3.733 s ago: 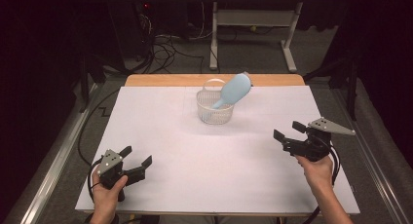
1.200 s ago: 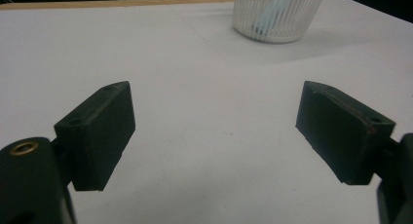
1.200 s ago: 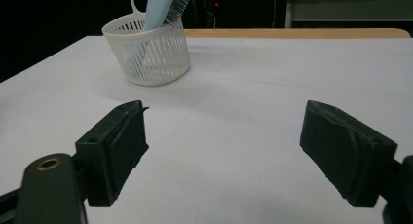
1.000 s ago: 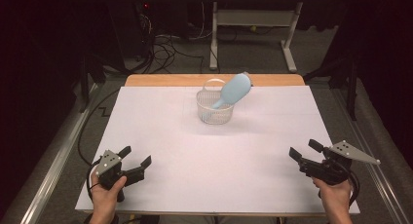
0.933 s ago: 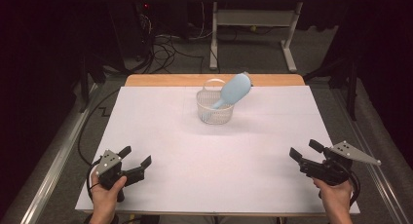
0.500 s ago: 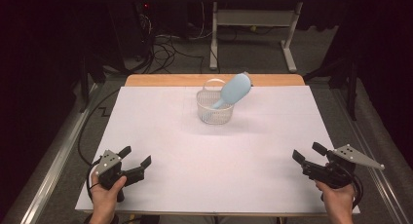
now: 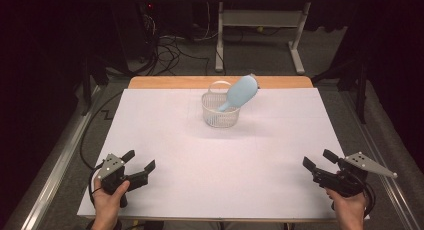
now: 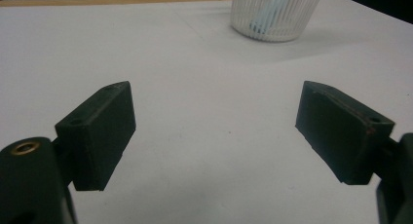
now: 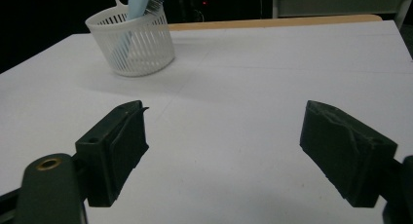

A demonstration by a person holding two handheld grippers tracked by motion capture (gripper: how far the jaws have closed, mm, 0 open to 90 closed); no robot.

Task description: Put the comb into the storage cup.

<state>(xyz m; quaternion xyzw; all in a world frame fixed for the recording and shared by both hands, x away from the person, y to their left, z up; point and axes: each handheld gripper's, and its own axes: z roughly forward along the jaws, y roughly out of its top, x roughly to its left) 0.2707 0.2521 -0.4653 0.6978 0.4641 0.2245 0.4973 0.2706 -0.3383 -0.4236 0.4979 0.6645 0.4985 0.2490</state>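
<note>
A white slotted basket (image 7: pixel 220 113) stands at the back middle of the white-covered table (image 7: pixel 165 125). A light blue brush (image 7: pixel 241 91) leans in it, head up and to the right. My left gripper (image 7: pixel 139 160) rests open near the front left corner, with nothing between its pads. My right gripper (image 7: pixel 319 160) is open near the front right corner, also holding nothing. From the left gripper (image 8: pixel 214 131) the basket (image 8: pixel 275 14) lies far ahead to the right. From the right gripper (image 9: pixel 224 151) the basket (image 9: pixel 131 48) and brush (image 9: pixel 141 2) lie far ahead to the left.
A strip of wooden table edge (image 7: pixel 190 82) shows behind the white cover. Beyond it lie floor cables (image 7: pixel 170 45) and a white metal frame (image 7: pixel 260 25). Metal rails (image 7: pixel 55 170) run along both sides of the table.
My right gripper has come back toward the front right corner since the oldest frame, drifting only slightly right over the last second. The left gripper, basket and brush have stayed still.
</note>
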